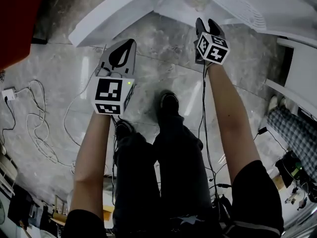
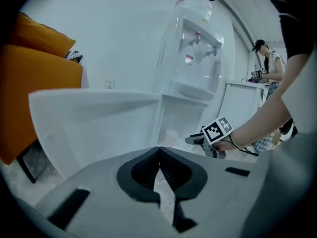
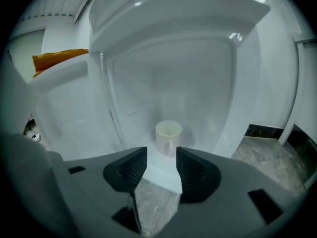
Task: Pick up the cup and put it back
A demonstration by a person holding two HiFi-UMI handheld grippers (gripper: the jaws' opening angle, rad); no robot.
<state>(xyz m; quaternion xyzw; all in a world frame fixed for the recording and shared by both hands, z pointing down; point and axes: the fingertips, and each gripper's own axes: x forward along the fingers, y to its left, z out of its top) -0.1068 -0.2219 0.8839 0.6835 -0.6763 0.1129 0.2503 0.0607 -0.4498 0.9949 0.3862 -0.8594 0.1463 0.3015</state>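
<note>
A pale cream cup [image 3: 168,135] with its handle facing me stands upright on the floor of a white open compartment [image 3: 198,73]. My right gripper [image 3: 161,155] points straight at it from a short way off, jaws open and empty, the cup beyond the fingertips. In the head view the right gripper [image 1: 207,25] reaches toward the compartment's mouth. My left gripper [image 1: 123,48] hangs back to the left over the marble floor, and in its own view the left gripper [image 2: 159,150] has its jaws shut with nothing between them.
The compartment's white door [image 1: 116,14] stands swung open to the left. A white water dispenser [image 2: 198,48] rises above it. Cables [image 1: 34,113] lie on the floor at left. An orange seat [image 2: 34,83] sits left; a person [image 2: 270,58] stands far right.
</note>
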